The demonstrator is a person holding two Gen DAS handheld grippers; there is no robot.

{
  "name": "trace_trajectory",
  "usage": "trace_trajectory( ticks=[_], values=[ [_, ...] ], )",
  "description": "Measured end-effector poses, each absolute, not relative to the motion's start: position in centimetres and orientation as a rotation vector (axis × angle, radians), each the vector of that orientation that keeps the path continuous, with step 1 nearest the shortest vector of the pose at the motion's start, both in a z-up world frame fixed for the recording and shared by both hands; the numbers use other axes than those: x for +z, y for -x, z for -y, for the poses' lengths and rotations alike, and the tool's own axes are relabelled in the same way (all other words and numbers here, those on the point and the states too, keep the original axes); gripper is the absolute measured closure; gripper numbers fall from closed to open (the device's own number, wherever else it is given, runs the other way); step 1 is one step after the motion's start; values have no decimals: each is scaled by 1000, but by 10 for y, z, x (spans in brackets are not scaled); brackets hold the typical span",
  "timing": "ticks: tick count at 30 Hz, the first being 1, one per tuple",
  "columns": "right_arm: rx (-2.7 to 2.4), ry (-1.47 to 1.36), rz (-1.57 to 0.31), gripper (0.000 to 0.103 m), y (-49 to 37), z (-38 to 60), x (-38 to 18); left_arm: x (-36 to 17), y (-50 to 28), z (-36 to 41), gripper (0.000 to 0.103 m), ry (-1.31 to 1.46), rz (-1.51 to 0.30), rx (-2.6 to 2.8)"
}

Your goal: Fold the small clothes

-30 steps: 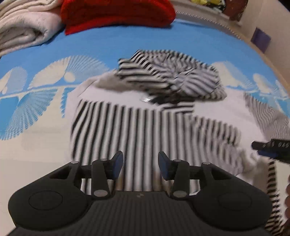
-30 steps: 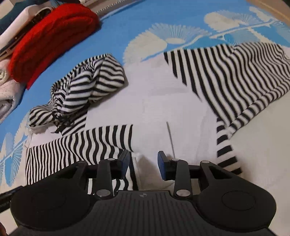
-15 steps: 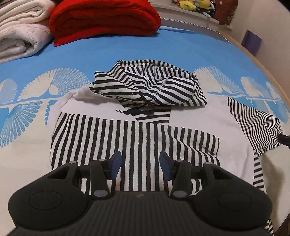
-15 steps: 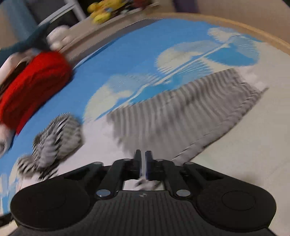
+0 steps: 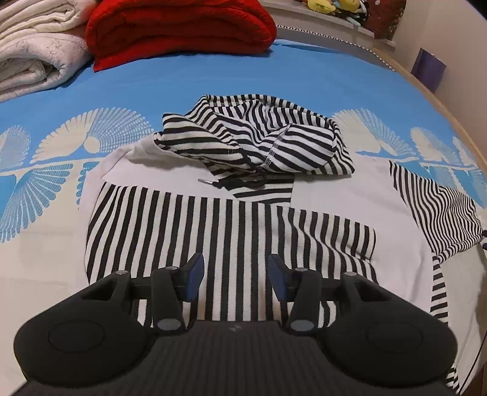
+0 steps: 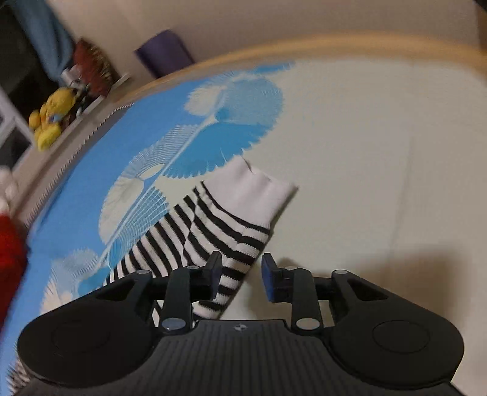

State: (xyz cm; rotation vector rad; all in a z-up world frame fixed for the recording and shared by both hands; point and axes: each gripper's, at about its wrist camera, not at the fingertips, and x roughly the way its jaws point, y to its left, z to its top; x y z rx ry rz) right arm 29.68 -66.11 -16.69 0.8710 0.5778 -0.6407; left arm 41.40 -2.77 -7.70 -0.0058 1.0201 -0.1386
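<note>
1. The bed, with its blue cover printed in white fan shapes, is my work surface. I spread the garment flat on it so each fold has something firm underneath.
2. The black-and-white striped knit top with plain white panels lies flat in the middle of the bed. Its hood is bunched at the far end of the body, not yet smoothed.
3. Beyond the hood, at the head of the bed, sit a folded red blanket and, to its left, a cream quilt, well apart from the top, so they stay out of my folds.
4. The striped sleeve with a white cuff stretches out from the top's right side toward the bed's edge. I judge it was laid straight to be folded in cleanly.
5. My right gripper has just been opening its jaws. They stand narrowly apart, with the sleeve's edge below the gap and no pad pressing it.
6. My left gripper hovers over the top's near hem, jaws about half open and empty.
</note>
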Motion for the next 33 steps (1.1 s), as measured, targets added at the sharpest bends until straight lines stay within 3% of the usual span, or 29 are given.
trace_trajectory(
  ticks=[6, 8, 14, 21, 30, 33],
  values=[
    [-639, -952, -489, 72, -311, 672, -184, -82, -414, 25, 52, -17, -1032, -137],
    [-647, -970, -481, 99, -314, 670, -183, -80, -415, 19, 52, -11, -1030, -129],
    [-680, -835, -412, 99, -321, 627, -111, -68, -418, -3, 52, 67, -1011, -97],
    [-527, -631, -390, 99, -317, 496, -7, -56, -417, -31, 52, 159, -996, -78],
    [153, 23, -476, 98, -343, 228, -22, -44, -410, -103, 52, 249, -960, 34],
    [521, 200, -622, 88, -334, 158, -51, -47, -411, -124, 52, 280, -978, 69]
  ],
)
